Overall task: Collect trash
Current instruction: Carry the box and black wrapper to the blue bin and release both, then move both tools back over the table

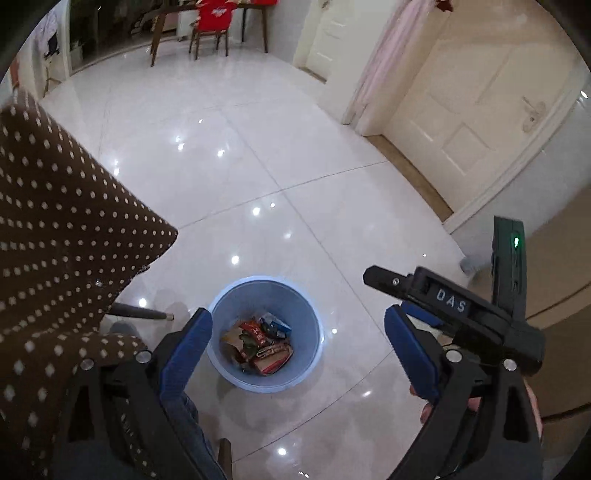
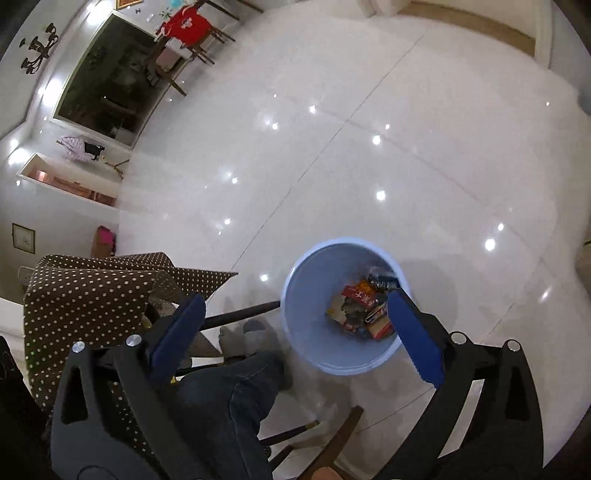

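Note:
A light blue bin [image 1: 225,354] stands on the white tiled floor, holding several crumpled wrappers [image 1: 258,343] in red, orange and blue. My left gripper [image 1: 297,314] hangs above it, open, with nothing between its blue pads. The black housing [image 1: 450,304] of the right-hand tool shows at the right of the left wrist view. In the right wrist view the same bin [image 2: 306,332] with the wrappers [image 2: 365,310] lies below my right gripper [image 2: 295,297], also open and holding nothing. Its right pad [image 2: 417,339] overlaps the bin's near rim in the picture.
A table with a brown polka-dot cloth [image 1: 55,221] [image 2: 92,295] stands left of the bin. A person's leg in jeans [image 2: 240,387] and a grey-socked foot [image 2: 255,332] are beside it, among dark chair legs [image 2: 240,314]. White doors [image 1: 480,110] line the right; a dining chair with a red cover [image 1: 214,18] stands far off.

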`<action>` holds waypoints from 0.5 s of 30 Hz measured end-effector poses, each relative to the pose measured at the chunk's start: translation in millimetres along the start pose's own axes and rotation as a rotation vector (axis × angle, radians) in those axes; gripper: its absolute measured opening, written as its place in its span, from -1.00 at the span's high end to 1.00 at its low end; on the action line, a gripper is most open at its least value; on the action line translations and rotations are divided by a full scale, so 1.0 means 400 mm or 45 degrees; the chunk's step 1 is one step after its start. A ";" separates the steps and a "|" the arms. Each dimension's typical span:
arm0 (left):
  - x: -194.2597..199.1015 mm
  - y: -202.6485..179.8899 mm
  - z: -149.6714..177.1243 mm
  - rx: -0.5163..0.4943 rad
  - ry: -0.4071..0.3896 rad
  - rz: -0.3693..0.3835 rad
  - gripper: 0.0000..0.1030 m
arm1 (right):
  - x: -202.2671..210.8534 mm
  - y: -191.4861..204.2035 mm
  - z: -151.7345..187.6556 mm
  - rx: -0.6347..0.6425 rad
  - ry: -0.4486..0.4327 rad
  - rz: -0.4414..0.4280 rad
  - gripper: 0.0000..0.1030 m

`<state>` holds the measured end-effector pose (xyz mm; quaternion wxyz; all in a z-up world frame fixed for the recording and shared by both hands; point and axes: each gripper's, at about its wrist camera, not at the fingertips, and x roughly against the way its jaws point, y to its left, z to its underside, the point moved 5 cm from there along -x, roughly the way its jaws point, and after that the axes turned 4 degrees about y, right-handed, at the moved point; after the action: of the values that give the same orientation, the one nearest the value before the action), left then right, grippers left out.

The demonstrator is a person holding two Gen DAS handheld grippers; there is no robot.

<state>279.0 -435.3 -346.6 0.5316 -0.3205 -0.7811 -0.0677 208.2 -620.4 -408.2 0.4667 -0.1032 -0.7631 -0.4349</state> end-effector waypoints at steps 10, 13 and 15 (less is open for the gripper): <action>0.292 -0.050 0.013 -0.169 -0.256 0.097 -0.82 | 0.228 0.159 -0.015 0.161 -0.224 0.053 -0.88; 0.396 -0.011 0.012 -0.168 -0.356 0.086 -0.85 | 0.291 0.262 0.000 0.259 -0.291 0.035 -0.88; 0.477 0.039 0.014 -0.146 -0.412 0.063 -0.85 | 0.318 0.337 0.016 0.325 -0.321 0.019 -0.88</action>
<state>239.7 -338.8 -186.1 0.3813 -0.3759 -0.8433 -0.0465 210.8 -566.3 -230.9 0.3800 -0.1024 -0.8637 -0.3149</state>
